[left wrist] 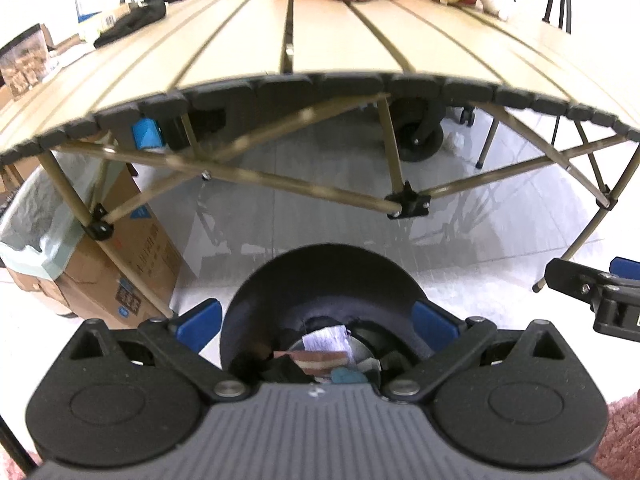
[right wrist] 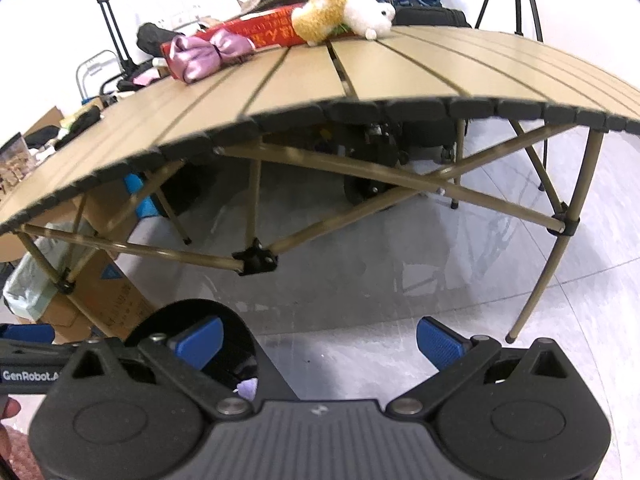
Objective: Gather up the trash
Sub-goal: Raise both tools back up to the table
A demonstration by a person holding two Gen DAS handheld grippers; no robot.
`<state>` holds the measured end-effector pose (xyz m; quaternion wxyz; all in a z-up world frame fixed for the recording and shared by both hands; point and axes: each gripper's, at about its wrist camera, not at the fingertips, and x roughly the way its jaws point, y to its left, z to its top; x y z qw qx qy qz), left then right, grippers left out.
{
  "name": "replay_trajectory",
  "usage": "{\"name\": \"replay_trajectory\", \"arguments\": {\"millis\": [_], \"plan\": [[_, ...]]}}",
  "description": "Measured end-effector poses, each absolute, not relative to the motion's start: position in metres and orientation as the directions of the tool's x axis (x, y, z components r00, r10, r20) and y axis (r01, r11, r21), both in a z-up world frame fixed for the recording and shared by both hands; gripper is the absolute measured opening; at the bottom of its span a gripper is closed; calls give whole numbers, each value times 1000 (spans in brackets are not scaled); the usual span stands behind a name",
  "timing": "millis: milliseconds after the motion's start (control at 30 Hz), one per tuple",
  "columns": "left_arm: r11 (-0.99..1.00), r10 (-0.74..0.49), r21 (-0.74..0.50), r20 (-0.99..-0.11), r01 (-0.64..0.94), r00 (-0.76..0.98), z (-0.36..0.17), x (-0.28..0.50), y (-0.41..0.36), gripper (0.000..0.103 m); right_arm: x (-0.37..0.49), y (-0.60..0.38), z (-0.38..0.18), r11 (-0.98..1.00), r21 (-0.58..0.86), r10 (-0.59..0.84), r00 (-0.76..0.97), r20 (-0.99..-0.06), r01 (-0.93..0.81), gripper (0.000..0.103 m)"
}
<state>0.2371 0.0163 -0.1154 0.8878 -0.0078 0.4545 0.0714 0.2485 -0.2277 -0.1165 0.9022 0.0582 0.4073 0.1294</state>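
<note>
Between the left gripper's (left wrist: pixel 316 326) blue pads sits a round black plastic bin (left wrist: pixel 320 280), clamped at its rim, paper scraps (left wrist: pixel 326 344) inside; likely light, stiff. Right gripper (right wrist: pixel 320 338) beside it gapes wide, empty.
</note>
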Motion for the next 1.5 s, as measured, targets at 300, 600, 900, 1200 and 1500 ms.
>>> {"name": "replay_trajectory", "arguments": {"millis": [300, 600, 900, 1200, 1500], "plan": [[991, 131, 81, -744, -106, 656, -93, 225, 10, 103, 239, -227, -99, 949, 227, 314, 672, -670, -217, 103], [991, 131, 88, -660, -96, 740, -67, 223, 3, 103, 236, -230, -78, 949, 225, 315, 738, -596, -223, 103], [991, 131, 74, -579, -108, 805, -39, 231, -2, 103, 239, -231, -44, 947, 215, 317, 813, -488, -240, 103], [990, 133, 32, -500, -135, 856, -8, 254, 0, 103, 250, -226, -17, 956, 174, 284, 885, -369, -234, 103], [988, 146, 13, -436, -156, 888, 16, 278, 4, 103, 279, -234, 4, 961, 216, 231, 933, -275, -174, 103]]}}
